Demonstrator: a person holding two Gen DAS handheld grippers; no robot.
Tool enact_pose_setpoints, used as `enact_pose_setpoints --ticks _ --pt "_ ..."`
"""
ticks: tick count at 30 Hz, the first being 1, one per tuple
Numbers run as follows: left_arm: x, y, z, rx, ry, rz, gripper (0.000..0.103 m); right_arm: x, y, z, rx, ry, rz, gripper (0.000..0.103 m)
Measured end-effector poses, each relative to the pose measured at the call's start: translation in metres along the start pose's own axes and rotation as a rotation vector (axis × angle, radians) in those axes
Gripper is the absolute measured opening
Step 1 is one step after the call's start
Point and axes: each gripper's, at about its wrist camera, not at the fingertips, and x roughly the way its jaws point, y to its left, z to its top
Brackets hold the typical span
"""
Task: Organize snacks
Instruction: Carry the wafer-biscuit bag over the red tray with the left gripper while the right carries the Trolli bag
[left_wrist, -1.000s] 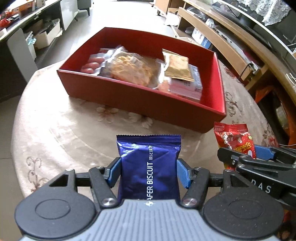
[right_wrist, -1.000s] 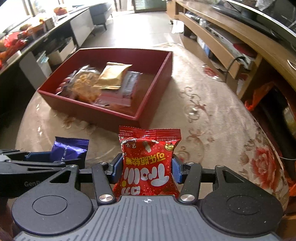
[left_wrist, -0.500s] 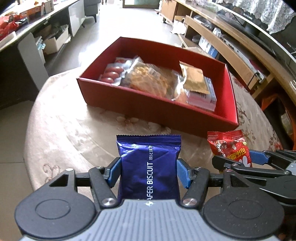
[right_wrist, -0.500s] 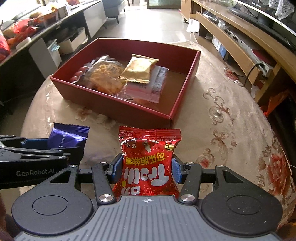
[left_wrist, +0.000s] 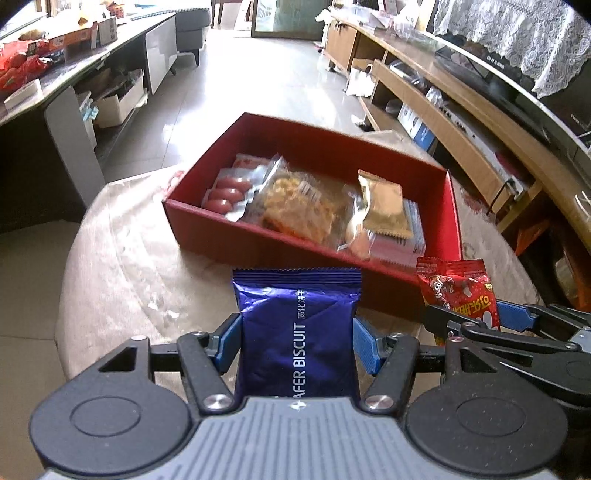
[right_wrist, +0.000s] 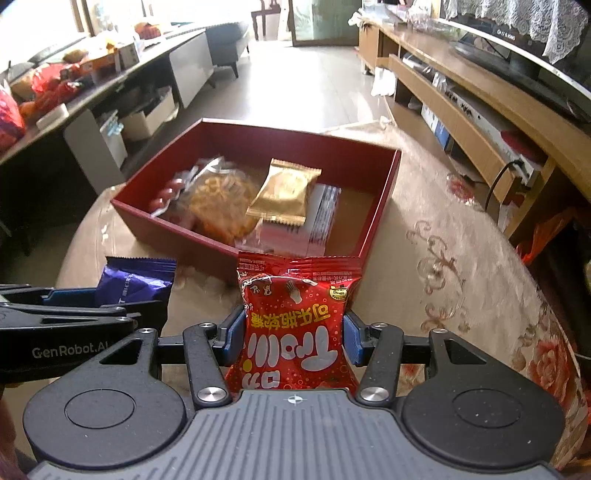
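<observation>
My left gripper is shut on a blue wafer biscuit packet, held upright above the table. My right gripper is shut on a red candy packet, also upright. Each held packet shows in the other view: the red candy packet at the right, the blue packet at the left. Ahead of both stands a red box, also red box, holding sausages, a clear bag of fried snacks, a gold packet and a flat red-and-white pack.
The round table wears a beige floral cloth; its edge curves close on the left and right. A long wooden TV bench runs along the right. A dark cluttered counter lines the left, with tiled floor between.
Both grippers have risen and tilted up, each keeping its packet. The red box now sits lower and smaller in both views, and more of the room beyond shows.
</observation>
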Motion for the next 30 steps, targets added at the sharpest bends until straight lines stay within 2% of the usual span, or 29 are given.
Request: enact_pose_setpoints --ticks 11,18,23,30 --pt "0.001 -0.018 0.034 0.009 -0.058 0.003 0.063 -0.002 -0.016 0.027 0.051 -0.075 -0.011 0.06" --pt "0.02 -0.029 0.065 0.01 -0.084 0.002 0.062 0.009 -0.032 0.05 0.105 -0.098 -0.03 0.06" --pt "0.047 -0.033 0.086 -0.011 -0.073 -0.015 0.062 0.03 -0.045 0.065 0.14 -0.085 -0.034 0.06" --pt "0.077 -0.031 0.099 -0.016 -0.054 0.012 0.062 0.062 -0.051 0.078 0.164 -0.042 -0.03 0.06"
